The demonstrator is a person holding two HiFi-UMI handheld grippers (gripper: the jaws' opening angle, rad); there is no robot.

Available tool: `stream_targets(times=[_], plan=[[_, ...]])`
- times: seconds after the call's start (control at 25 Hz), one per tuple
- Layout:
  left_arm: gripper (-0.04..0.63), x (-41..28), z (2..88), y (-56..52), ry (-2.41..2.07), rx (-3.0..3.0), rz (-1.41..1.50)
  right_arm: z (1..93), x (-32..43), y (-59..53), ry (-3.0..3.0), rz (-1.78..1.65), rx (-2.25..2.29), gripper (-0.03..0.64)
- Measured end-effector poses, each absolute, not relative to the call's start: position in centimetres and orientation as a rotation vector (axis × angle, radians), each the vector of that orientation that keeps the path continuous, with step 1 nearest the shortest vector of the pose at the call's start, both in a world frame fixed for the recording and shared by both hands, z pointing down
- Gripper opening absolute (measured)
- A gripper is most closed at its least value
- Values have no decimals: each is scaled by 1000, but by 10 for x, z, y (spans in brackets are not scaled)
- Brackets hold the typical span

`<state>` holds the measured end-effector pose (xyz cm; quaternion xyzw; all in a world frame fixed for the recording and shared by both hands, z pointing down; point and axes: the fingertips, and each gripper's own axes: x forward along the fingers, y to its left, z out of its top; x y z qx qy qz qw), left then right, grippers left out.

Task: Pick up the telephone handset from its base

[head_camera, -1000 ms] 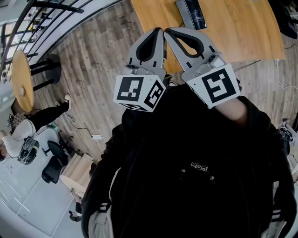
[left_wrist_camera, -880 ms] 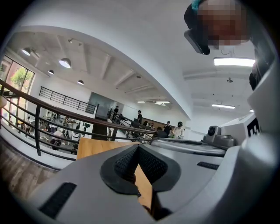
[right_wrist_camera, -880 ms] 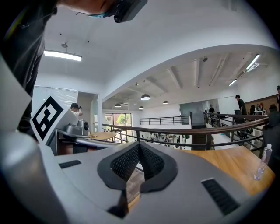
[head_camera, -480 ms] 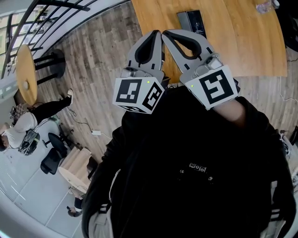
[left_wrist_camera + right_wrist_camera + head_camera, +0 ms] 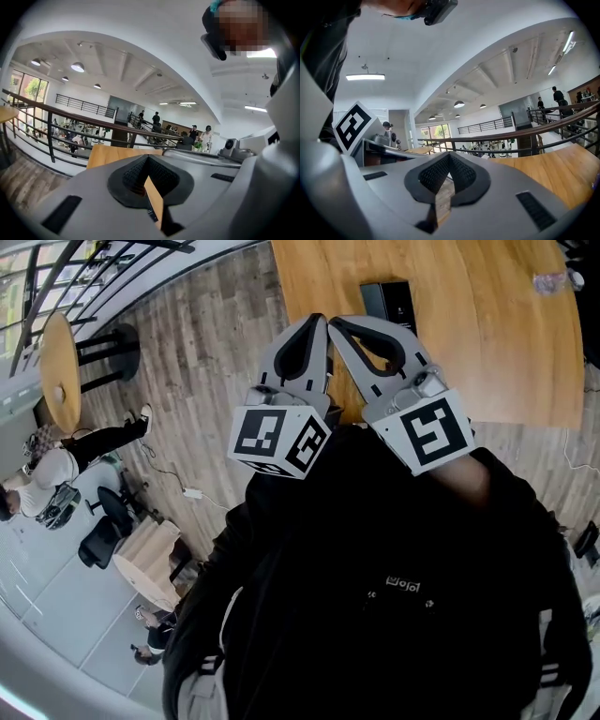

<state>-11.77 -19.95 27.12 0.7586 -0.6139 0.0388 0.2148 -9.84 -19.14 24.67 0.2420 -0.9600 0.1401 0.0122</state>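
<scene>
Update: over the last second the worktop (image 5: pixel 487 324) has slid further into the head view. The phone (image 5: pixel 389 302) was up against the frame's top edge a second ago; now it sits clear of it, with more wood showing behind. So the person is closing on the worktop. Nothing on it has moved.

Phone's spot: left part of the worktop, a bit in from the left edge and nearer the near edge than the far one. It's a black slab lying flat, too small to tell its two parts apart. I take it nothing's been lifted yet.

Left gripper (image 5: pixel 317 322): jaws closed, pads tip to tip, nothing between them. Its own view shows only a sliver of wood through the slot below the tips.

Right gripper (image 5: pixel 339 324): same, jaws closed and empty.

Both are held together in front of the chest, tips almost meeting, aimed at the worktop's near edge. That's the same pose as a second ago, just carried forward. No contact with the phone.

What it means: this is still the approach, and no grasp has started. Whichever gripper takes the phone has to open first, and neither has begun. The left gripper lines up less well, since the phone sits to the right of both tips in the head view. My guess is the right one goes in.
</scene>
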Motion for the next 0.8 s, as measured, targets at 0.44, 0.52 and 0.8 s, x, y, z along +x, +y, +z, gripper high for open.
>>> stream_targets(times=[0.44,0.52,0.8], plan=[[-3,-115,271,-198,-1644,2151,140,246,-96,-193,-2994,422,873,18],[-3,-113,270,-194,-1609,2179,138,245,-95,-190,-2979,399,901,18],[-3,-109,257,-210,-1516,2261,120,230,-93,-202,-2945,323,997,18]])
